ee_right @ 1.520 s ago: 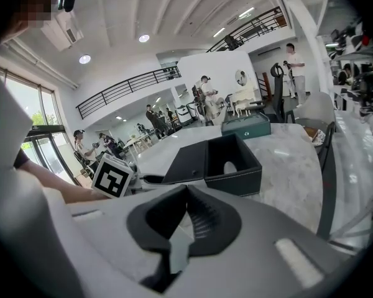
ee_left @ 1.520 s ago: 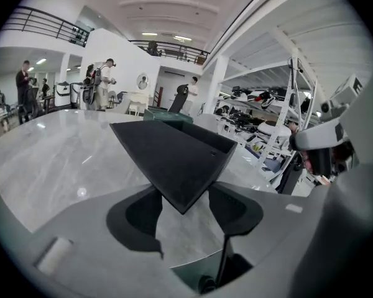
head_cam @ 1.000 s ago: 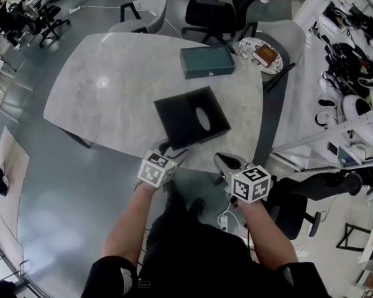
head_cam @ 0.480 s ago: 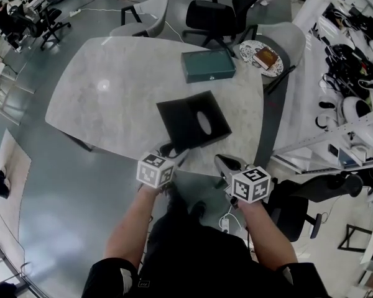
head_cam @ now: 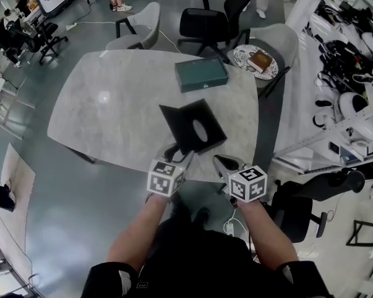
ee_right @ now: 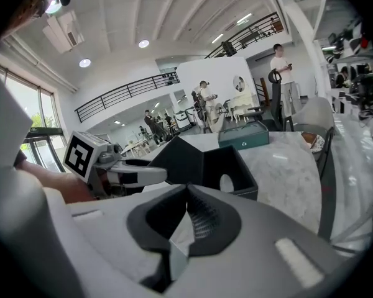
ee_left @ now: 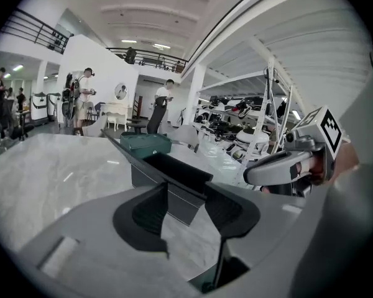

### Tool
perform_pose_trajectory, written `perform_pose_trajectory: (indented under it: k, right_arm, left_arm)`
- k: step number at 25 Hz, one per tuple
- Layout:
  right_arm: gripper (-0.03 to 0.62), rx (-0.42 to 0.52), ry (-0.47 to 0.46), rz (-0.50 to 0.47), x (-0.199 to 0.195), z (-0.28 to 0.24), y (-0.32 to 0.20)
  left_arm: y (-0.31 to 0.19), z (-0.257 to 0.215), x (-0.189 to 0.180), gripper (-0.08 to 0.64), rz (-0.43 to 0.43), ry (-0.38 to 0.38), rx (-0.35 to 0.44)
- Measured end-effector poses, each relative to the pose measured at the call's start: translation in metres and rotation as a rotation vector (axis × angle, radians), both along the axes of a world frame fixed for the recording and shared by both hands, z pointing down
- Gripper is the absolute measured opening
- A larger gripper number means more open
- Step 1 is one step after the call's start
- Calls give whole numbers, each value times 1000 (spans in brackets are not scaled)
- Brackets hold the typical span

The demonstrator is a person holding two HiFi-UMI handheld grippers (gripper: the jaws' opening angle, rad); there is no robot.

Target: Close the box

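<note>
A black open box (head_cam: pixel 199 129) lies on the marble table (head_cam: pixel 112 104) near its front edge, with a pale oval patch inside. Its lid (ee_right: pixel 177 157) stands up on the left side. My left gripper (head_cam: pixel 177 156) is at the box's near corner (ee_left: pixel 174 194), which shows just beyond the gap between its fingers. The jaws are apart and closing, and the pads (ee_left: pixel 150 208) do not press on the box. My right gripper (head_cam: pixel 224 163) hovers off the table's front edge, right of the left one, its fingertips (ee_right: pixel 188 191) meeting with nothing between them.
A closed green case (head_cam: pixel 201 74) sits at the table's far side. A patterned plate with a book (head_cam: pixel 257 61) rests on a grey chair at the back right. Office chairs (head_cam: pixel 205 23) stand behind the table, and shelving with white gear (head_cam: pixel 348 73) runs along the right.
My left gripper has moved right and forward to the box's near corner. My right gripper has barely moved. The head view has shifted a little.
</note>
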State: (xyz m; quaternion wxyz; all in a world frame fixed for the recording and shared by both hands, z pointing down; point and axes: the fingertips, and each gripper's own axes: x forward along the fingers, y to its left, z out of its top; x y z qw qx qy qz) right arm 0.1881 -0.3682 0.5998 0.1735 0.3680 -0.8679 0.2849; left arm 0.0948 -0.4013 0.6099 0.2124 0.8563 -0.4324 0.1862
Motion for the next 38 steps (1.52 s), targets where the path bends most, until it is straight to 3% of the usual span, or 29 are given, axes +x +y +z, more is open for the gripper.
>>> perform_pose_trajectory:
  k: [12,20,29,38]
  right_arm:
    - [3,-6,-6,97,39,-4,-7]
    - [3,-13,-17,162,71,0,1]
    - [3,-41,-14,163,74,11,11]
    - [3,-51,1,150,61,15,15]
  left_arm:
    - [-22,-27,32,196,-29,-163,96]
    - [-29,-28,42,160,-28,-188,132]
    - [-41,-28,1,94,-97,-227,140]
    - [-44,-24,19,104,-12,-250,173]
